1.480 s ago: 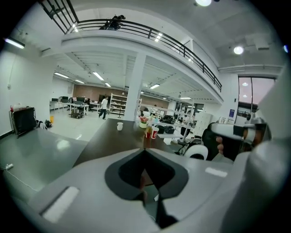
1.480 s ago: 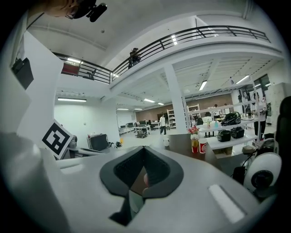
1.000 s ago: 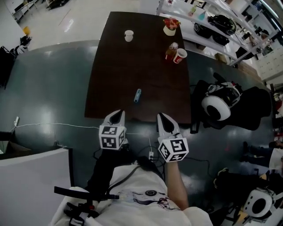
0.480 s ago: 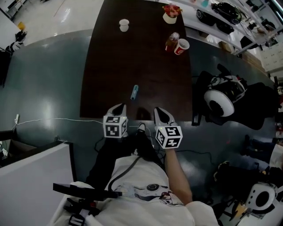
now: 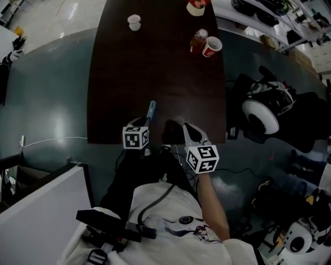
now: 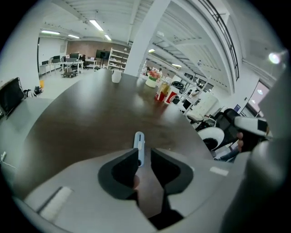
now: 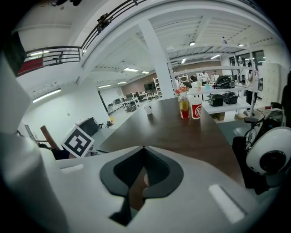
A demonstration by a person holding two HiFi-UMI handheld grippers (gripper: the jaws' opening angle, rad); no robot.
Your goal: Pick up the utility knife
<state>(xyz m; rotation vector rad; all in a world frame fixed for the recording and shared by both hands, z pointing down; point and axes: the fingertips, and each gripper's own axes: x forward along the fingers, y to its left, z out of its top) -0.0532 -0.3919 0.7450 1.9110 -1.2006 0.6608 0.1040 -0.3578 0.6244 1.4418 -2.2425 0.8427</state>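
Observation:
The utility knife (image 5: pixel 150 109), slim and light blue, lies on the dark table (image 5: pixel 119 77) near its front edge. My left gripper (image 5: pixel 140 123) hangs just behind it with its jaws opening. In the left gripper view the knife (image 6: pixel 139 144) points away from me, and its near end shows in the gap between the tips of the left gripper (image 6: pixel 144 155); the pads do not press on it. My right gripper (image 5: pixel 187 128) is at the table's front edge to the right of the knife. In its own view the right gripper (image 7: pixel 143 148) is shut and empty.
At the far end stand a white cup (image 5: pixel 134 21), a bottle (image 5: pixel 198 41), a red paper cup (image 5: pixel 212 46) and a flower pot (image 5: pixel 196 6). A dark chair bearing a white headset (image 5: pixel 261 115) stands right of the table. A white partition (image 5: pixel 41 207) is at lower left.
Both grippers have come forward and down to the table's front edge. The left one has closed in on the knife's near end and its jaws have parted.

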